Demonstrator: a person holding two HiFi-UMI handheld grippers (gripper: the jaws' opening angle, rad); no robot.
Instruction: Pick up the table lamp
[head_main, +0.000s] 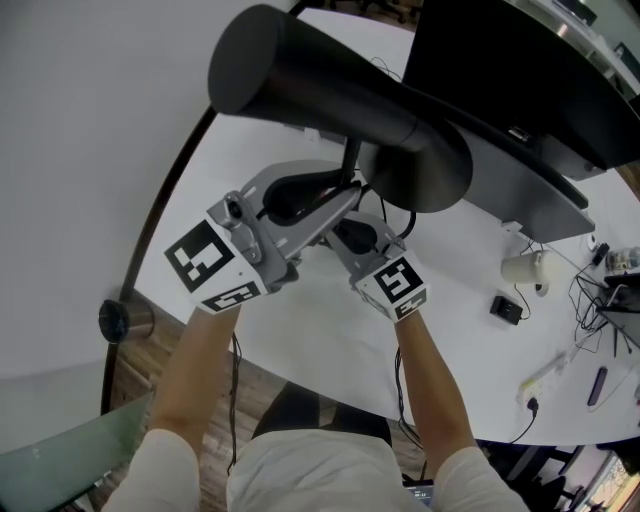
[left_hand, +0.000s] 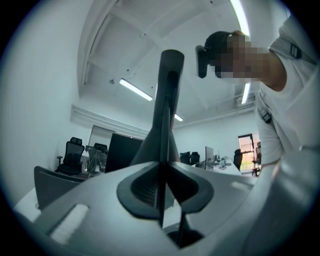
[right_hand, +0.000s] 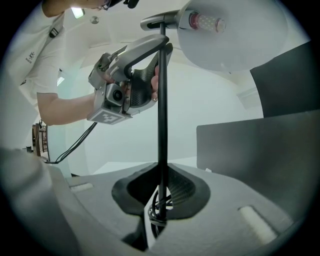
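The table lamp has a wide black shade (head_main: 300, 70) and a thin black pole (head_main: 350, 155). It hangs over the white table (head_main: 300, 330), with both grippers on the pole. My left gripper (head_main: 340, 192) is shut on the pole's upper part, which rises between its pads (left_hand: 167, 100). The right gripper view shows it high on the pole (right_hand: 157, 75), under the shade's white inside (right_hand: 235, 40). My right gripper (head_main: 352, 235) is shut on the pole lower down (right_hand: 162, 130), beside a coil of black cable (right_hand: 159, 207). The lamp's base is hidden.
A big black monitor (head_main: 520, 60) stands at the back right, close behind the lamp. On the table's right side lie a white holder (head_main: 525, 268), a small black box (head_main: 508, 308), a power strip (head_main: 545, 378) and cables. A metal cylinder (head_main: 125, 320) stands left of the table's edge.
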